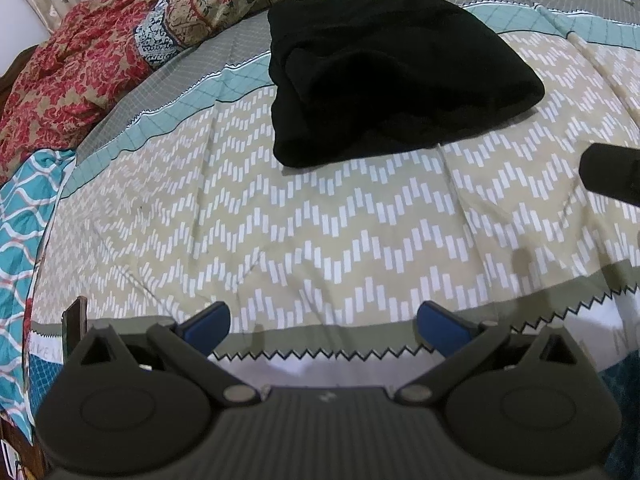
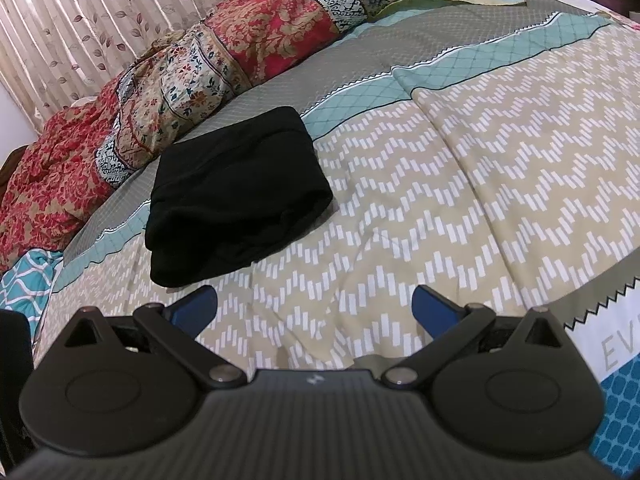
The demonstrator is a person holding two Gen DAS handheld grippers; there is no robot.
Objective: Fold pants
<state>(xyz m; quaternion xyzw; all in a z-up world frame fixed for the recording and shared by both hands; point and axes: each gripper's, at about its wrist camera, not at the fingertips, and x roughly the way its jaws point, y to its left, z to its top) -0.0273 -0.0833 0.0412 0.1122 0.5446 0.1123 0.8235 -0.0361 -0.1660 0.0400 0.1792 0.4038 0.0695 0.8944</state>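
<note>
Pants (image 1: 400,80), one pair, black, folded into a compact thick bundle on the bed; fabric so dark that seams, waistband and legs are hard to make out, only soft rolled folds along the near edge. They lie ahead of the left tool (image 1: 324,326), well apart from it, and ahead-left of the right tool (image 2: 314,306), also apart, straddling the teal band and the tan chevron zone of the bedspread (image 1: 280,220).

Two tools, each with two blue-padded fingers (image 1: 208,320) spread wide, released, gripping nothing, hanging over the bedspread's near edge. Right tool's fingers (image 2: 434,304) likewise apart.

A dark rounded object (image 1: 612,176) is cut off at the right edge of the left view; cannot tell what it is. Printed lettering near the bedspread hem is cut off in both views.

One rumpled red floral quilt (image 2: 248,40) piled beyond the pants. One teal wavy-print cloth (image 1: 24,220) at far left, partly cut off. Leaf-print curtain (image 2: 80,12) behind the bed.
</note>
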